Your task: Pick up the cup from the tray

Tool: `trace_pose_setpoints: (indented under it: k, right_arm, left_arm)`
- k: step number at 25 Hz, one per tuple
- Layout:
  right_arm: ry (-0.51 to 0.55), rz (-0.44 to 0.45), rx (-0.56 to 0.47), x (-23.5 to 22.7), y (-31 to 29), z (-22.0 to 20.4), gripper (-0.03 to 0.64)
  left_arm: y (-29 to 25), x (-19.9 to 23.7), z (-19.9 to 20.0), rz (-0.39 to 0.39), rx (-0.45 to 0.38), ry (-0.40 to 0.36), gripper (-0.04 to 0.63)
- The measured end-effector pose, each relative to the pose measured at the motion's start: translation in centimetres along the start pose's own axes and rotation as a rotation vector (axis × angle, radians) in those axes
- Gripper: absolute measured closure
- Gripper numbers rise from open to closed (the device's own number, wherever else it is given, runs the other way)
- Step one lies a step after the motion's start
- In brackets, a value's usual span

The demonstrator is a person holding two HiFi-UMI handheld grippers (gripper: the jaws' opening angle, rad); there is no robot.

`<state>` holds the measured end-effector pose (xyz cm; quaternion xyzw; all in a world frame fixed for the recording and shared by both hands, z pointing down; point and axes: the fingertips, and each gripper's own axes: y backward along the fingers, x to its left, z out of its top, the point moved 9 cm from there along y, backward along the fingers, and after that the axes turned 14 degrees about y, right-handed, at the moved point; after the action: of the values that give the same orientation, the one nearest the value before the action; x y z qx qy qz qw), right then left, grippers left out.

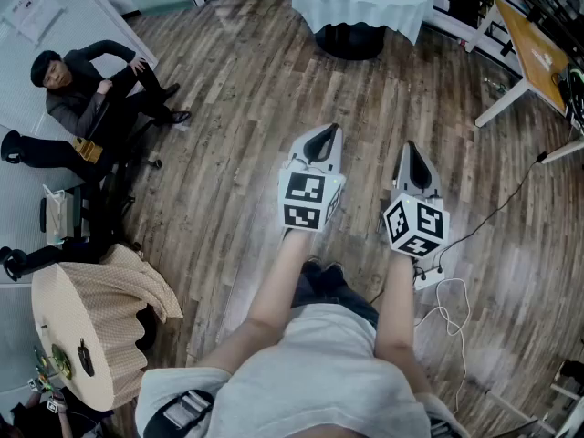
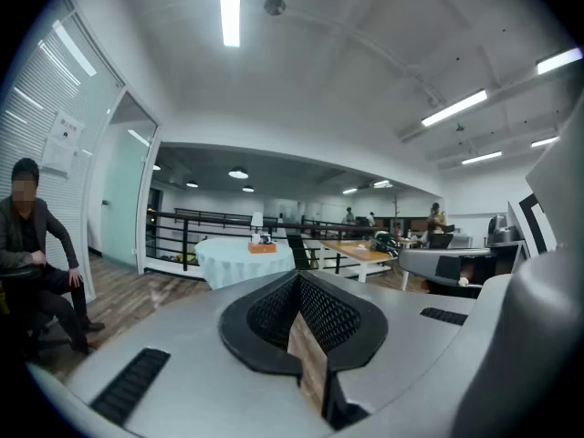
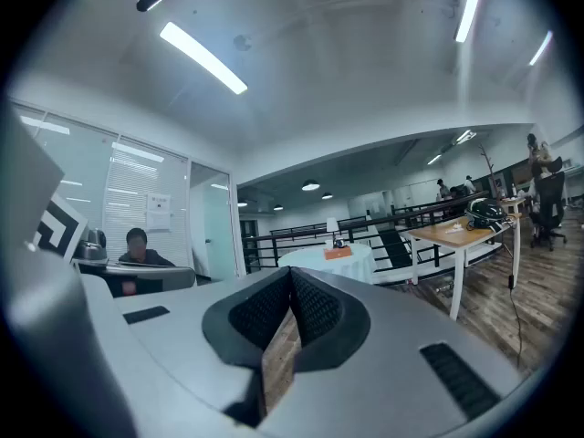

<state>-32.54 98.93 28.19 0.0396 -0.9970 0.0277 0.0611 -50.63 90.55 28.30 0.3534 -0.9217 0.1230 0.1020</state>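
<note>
Table (image 1: 351, 7) past closed left gripper (image 1: 326, 132) and right gripper (image 1: 412, 151) is cropped.

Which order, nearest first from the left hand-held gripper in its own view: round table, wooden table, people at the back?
1. Round table, ahead, slightly left.
2. Wooden table, beyond it, to the right.
3. People at the back, far right.

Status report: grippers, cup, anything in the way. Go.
Left gripper shut, empty. Right gripper shut, empty. Cup and tray not in view. Round table ahead across the floor; seated person off left.
</note>
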Motion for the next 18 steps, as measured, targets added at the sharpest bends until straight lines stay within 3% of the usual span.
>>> trace_pose_setpoints:
  k: [18]
  right_arm:
    - [0.009, 0.010, -0.024, -3.1, 0.5, -0.7, 0.607]
  left_arm:
    - [-2.0, -2.9, -1.0, -0.017, -0.001, -0.012, 0.589]
